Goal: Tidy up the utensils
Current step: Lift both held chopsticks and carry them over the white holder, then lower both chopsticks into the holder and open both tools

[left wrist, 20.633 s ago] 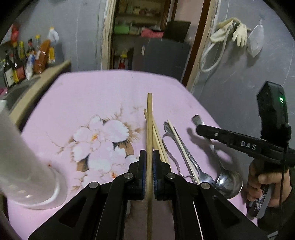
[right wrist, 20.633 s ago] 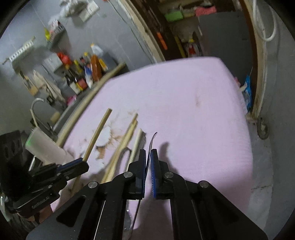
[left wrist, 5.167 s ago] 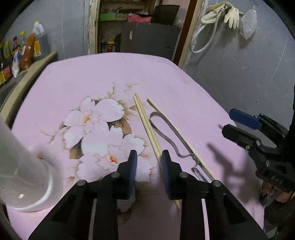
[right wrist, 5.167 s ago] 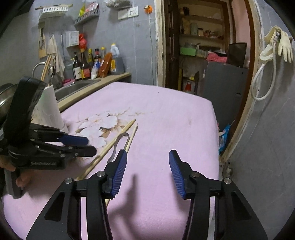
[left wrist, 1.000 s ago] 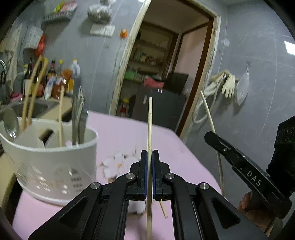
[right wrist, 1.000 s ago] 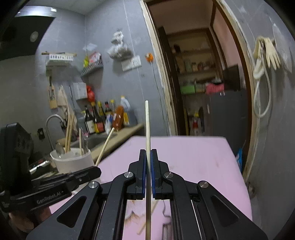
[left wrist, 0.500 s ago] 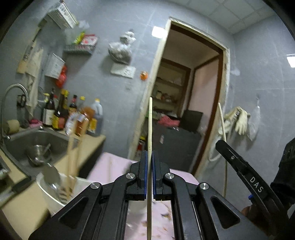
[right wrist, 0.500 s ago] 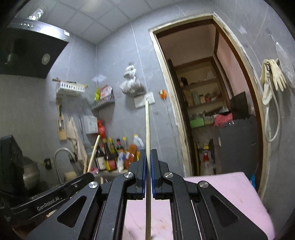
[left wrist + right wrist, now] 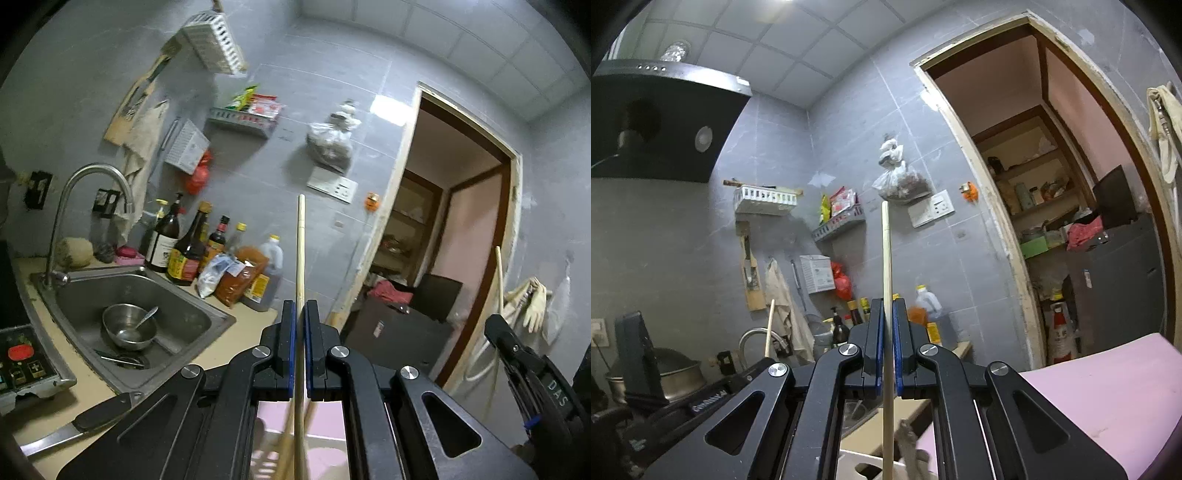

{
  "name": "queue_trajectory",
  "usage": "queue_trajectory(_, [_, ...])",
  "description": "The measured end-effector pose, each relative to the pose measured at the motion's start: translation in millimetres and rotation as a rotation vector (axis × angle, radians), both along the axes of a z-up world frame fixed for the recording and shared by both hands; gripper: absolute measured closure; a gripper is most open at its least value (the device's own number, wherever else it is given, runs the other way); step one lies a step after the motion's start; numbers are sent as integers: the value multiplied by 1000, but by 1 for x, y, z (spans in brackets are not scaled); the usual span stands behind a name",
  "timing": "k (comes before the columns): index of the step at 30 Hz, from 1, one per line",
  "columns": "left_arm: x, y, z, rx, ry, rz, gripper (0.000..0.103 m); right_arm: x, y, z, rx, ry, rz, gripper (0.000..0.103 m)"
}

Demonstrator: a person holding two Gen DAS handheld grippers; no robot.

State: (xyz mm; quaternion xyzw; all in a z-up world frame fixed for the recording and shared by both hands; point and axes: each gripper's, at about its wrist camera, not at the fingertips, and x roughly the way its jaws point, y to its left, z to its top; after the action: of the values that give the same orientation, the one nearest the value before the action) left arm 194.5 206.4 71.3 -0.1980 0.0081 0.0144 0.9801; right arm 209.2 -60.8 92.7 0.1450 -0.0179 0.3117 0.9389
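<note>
My left gripper (image 9: 300, 306) is shut on a pale wooden chopstick (image 9: 300, 243) that stands straight up out of the jaws. Under it, between the gripper's arms, several chopsticks (image 9: 284, 454) show over the pink table. My right gripper (image 9: 885, 306) is shut on a second wooden chopstick (image 9: 885, 258), also pointing up. Below it lie the rim of the white utensil holder (image 9: 857, 465) and a metal utensil handle (image 9: 909, 443). Each gripper appears in the other's view: the right gripper (image 9: 517, 354) on the right edge, the left gripper (image 9: 713, 395) at lower left.
A steel sink (image 9: 184, 314) with a bowl and spoon (image 9: 129, 326) lies to the left, under a tap (image 9: 92, 177). A knife (image 9: 77, 424) rests on the counter. Sauce bottles (image 9: 192, 251) line the wall. The pink table (image 9: 1108, 391) stretches right, towards a doorway (image 9: 1071, 221).
Both views have swung up and to the left, from the table to the sink wall. The white holder has dropped below the frames. Both grippers stay shut on their chopsticks.
</note>
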Motion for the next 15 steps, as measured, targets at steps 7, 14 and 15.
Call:
queue_trajectory(7, [5,6,-15,-18,-21,36,101,9,14,-14,-13,-10,-57,100])
queue_trajectory(14, [4,-4,-29,5,-10,67,100,10,22,-28,-69,-12,-92,100])
queue_trajectory(15, [3,-6,-30,6,-10,66,100,11,23,-30,-76,-7,-92,100])
